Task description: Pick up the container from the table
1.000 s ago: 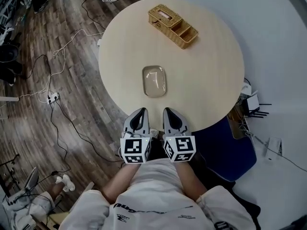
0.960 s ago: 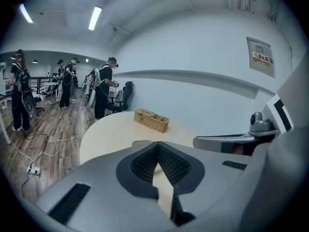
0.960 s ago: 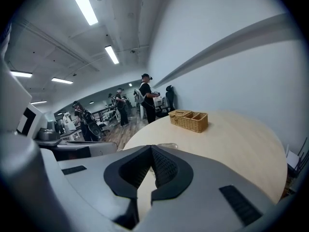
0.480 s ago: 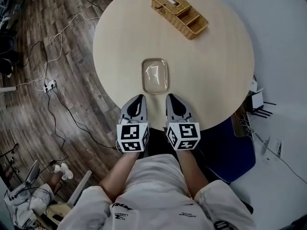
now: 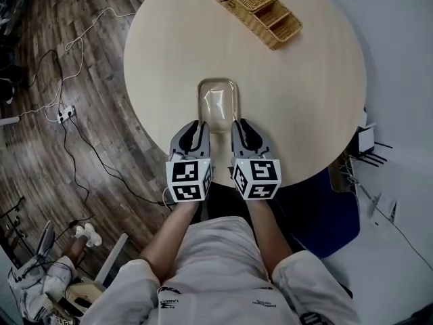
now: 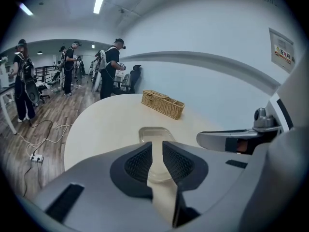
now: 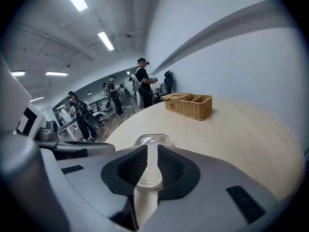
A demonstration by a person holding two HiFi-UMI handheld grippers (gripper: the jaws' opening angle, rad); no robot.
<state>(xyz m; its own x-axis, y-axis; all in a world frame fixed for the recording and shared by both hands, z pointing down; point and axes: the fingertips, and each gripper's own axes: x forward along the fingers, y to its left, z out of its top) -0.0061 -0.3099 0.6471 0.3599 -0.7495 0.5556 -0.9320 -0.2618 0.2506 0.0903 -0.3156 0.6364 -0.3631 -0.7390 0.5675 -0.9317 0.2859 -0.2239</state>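
A clear, shallow plastic container [image 5: 218, 103] lies on the round pale wooden table [image 5: 304, 93], near its front edge. My left gripper [image 5: 196, 133] and right gripper [image 5: 243, 131] sit side by side just short of it, their tips over its near corners. In the left gripper view the container [image 6: 155, 133] shows through the narrow slit of the left gripper [image 6: 157, 146]. The right gripper view shows the container [image 7: 153, 139] the same way, beyond the right gripper [image 7: 152, 149]. Both pairs of jaws stand close together with nothing between them.
A wicker basket [image 5: 257, 3] with compartments stands at the table's far side, also visible as the basket [image 6: 163, 104] in the left gripper view. Cables and a power strip [image 5: 64, 114] lie on the wood floor to the left. A blue chair [image 5: 331, 202] sits at the right. Several people stand far off.
Both grippers have moved forward over the table's near edge toward the container, and their tips now reach its near end. The container has not moved on the table.
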